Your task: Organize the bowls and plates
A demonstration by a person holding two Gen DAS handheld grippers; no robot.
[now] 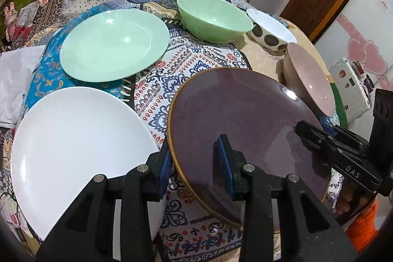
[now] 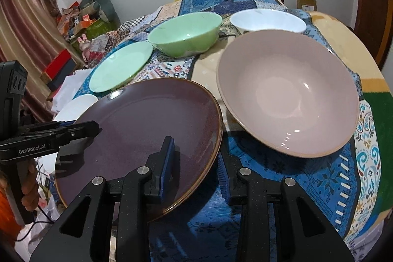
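Note:
A dark purple plate (image 1: 245, 129) (image 2: 142, 131) is tilted above the table, held at opposite rims. My left gripper (image 1: 196, 163) straddles its left rim, one finger on top and one under. My right gripper (image 2: 195, 163) straddles its right rim the same way and shows in the left wrist view (image 1: 309, 131). A white plate (image 1: 78, 149) lies left of it, a light green plate (image 1: 113, 46) behind. A green bowl (image 1: 213, 16), a white spotted bowl (image 1: 270, 28) and a pink bowl (image 2: 289, 92) stand on the right.
The table wears a patterned patchwork cloth (image 1: 186, 65). A white cloth (image 1: 17, 80) lies at the left edge. A white suitcase (image 1: 348, 87) stands on the floor right of the table. Boxes and toys (image 2: 81, 21) are stacked by the curtain.

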